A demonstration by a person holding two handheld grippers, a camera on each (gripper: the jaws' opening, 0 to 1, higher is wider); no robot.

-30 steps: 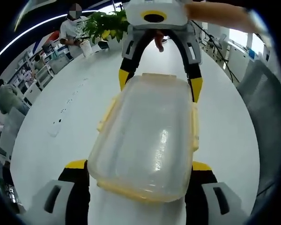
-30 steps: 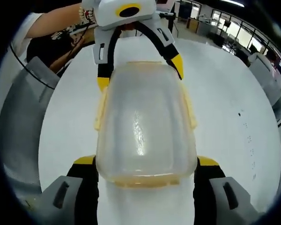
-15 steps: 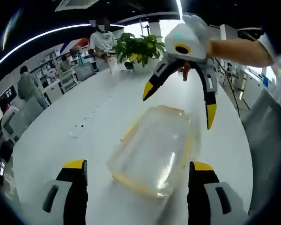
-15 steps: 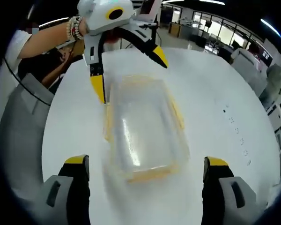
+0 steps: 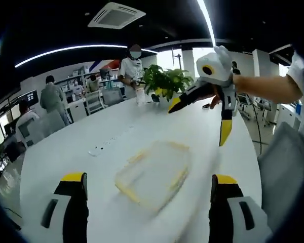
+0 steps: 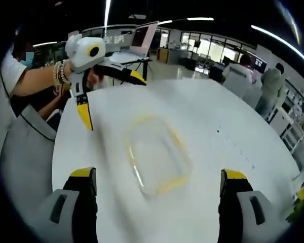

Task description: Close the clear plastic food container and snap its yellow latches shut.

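Note:
The clear plastic food container with yellow latches lies closed on the white table, a little blurred. In the left gripper view my left gripper stands open, raised well back from the container with nothing between its fingers. The right gripper hangs open in the air beyond the container, held by a hand. In the right gripper view the container lies ahead of my open right gripper, and the left gripper hovers open at the upper left, above the table.
A potted green plant stands at the table's far end, with people standing and sitting behind it. A grey chair back is at the left of the right gripper view. Small dark marks dot the table top.
Both grippers have let go of the container's ends and lifted up and away from it. The container now lies free on the table and looks much smaller in both views.

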